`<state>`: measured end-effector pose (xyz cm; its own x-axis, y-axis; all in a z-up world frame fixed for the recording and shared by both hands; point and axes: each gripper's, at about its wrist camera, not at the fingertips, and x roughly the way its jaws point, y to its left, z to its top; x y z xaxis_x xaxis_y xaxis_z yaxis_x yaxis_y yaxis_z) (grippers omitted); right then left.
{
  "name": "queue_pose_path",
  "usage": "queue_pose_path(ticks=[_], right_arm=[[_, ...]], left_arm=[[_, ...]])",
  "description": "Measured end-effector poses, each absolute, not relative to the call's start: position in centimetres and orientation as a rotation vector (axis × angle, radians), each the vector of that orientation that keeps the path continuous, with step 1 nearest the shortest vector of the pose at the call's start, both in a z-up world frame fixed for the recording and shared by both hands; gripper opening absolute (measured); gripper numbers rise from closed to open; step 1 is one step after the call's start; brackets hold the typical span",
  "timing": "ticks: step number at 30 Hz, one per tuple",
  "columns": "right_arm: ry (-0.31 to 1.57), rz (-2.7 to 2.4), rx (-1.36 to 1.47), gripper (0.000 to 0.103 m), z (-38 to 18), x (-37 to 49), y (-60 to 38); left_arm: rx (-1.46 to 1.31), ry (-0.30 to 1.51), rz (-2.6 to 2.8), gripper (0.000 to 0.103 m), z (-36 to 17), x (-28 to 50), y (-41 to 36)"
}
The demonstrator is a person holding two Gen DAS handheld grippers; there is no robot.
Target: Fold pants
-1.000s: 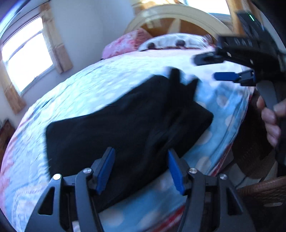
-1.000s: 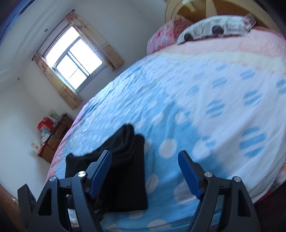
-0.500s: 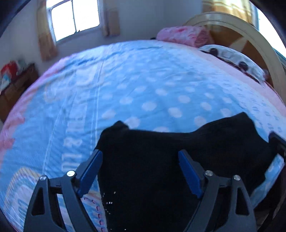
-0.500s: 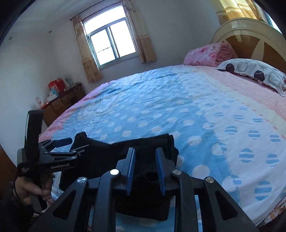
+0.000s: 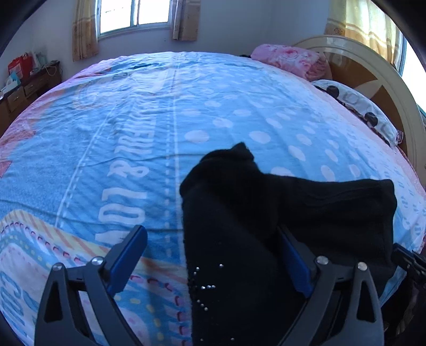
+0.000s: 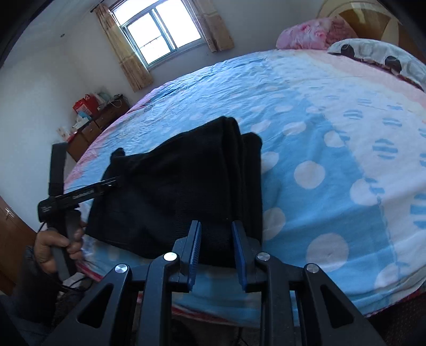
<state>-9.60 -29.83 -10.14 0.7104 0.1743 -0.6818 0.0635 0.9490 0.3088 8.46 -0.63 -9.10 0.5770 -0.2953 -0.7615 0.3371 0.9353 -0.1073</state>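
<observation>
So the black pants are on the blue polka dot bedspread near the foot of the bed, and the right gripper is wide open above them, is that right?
Not quite. The right wrist view shows the right gripper closed on the near edge of the black pants, its blue pads pinching the fabric. The rest holds: the pants lie on the blue polka dot bedspread near the foot of the bed.

Daylight from the window (image 5: 134, 13) washes the blue bedspread (image 5: 133, 119) evenly, blown out at the glass. The black pants (image 6: 181, 186) lose detail. Fisheye curvature bends the edges; corners vignette dark; both views are sharp.
</observation>
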Motion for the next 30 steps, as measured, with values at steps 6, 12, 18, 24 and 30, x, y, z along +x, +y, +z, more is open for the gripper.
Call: queue_pose_path(ticks=[6, 12, 18, 24, 30], right_arm=[[0.726, -0.036, 0.373, 0.048, -8.2, -10.9, -31.9], [0.565, 0.055, 0.111, 0.048, -3.4, -8.7, -27.9], [0.753, 0.064, 0.066, 0.030, -7.9, -0.9, -26.3], [0.766, 0.066, 0.177, 0.029, -9.8, 0.2, -27.8], [0.722, 0.102, 0.303, 0.030, -6.6, -0.7, -27.9]], left_arm=[[0.068, 0.759, -0.361, 0.096, -4.6, 5.5, 1.3], [0.057, 0.717, -0.353, 0.096, -2.6, 4.0, 0.9], [0.165, 0.799, -0.337, 0.092, -6.9, 2.3, -1.8], [0.067, 0.906, -0.340, 0.094, -10.6, 3.1, -0.2], [0.071, 0.889, -0.330, 0.093, -9.1, 1.4, 0.7]])
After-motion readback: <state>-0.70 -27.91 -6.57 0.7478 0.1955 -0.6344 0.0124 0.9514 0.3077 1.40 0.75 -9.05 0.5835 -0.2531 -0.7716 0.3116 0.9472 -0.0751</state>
